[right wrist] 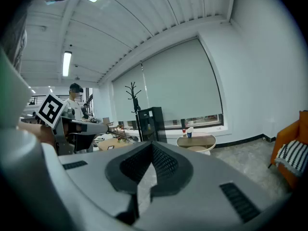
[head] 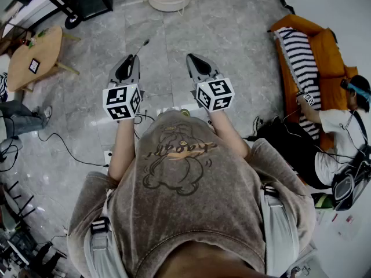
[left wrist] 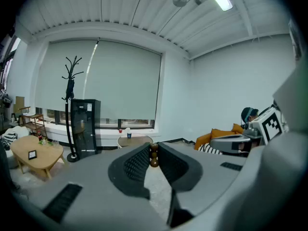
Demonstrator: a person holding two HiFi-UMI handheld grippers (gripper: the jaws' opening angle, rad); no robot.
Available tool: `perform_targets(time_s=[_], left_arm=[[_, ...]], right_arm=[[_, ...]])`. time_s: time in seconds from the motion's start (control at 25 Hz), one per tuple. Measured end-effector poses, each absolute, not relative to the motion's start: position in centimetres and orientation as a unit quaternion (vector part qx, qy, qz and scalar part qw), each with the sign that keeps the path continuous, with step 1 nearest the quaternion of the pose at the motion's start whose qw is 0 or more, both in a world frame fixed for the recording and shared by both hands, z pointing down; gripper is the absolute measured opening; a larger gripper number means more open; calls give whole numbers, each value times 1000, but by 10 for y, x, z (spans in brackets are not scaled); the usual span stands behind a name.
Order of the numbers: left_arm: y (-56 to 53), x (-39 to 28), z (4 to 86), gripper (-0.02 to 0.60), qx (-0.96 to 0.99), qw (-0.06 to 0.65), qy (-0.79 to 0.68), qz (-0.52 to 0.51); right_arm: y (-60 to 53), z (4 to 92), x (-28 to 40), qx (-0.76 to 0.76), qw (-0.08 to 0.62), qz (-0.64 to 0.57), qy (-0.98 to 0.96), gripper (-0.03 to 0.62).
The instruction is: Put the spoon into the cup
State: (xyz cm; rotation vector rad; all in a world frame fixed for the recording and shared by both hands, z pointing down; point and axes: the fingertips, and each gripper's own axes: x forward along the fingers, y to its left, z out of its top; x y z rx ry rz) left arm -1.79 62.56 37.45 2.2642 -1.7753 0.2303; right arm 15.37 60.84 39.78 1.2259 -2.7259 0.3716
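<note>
While the left tongs (left wrist: 154, 147) pinch the spoon (left wrist: 153, 159) by its brown beaded handle, the right tongs (right wrist: 152, 147) sit closed and empty. Pickup looks done; what seems a small cup (left wrist: 129, 134) stands on the round table (left wrist: 139, 141) well away, so carrying and inserting are left.

Grey marble floor (head: 232, 39) with wooden table (head: 43, 46), orange sofa (head: 328, 52)

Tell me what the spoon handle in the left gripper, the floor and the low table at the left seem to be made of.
The spoon handle is probably varnished wood: brown, turned into beads, with glossy highlights. The floor looks like polished stone or ceramic tile, with grey veining, straight joints and soft reflections. The low table is likely light wood with a matt finish: a pale tan top and matching legs.
</note>
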Motion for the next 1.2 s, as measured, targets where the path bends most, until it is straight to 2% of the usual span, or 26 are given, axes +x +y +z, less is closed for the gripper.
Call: perform_targets(time_s=[1.2], left_arm=[[600,-72,392,60,797,113,-589,72]], right_arm=[[598,404,95,416,49,107,-902,14]])
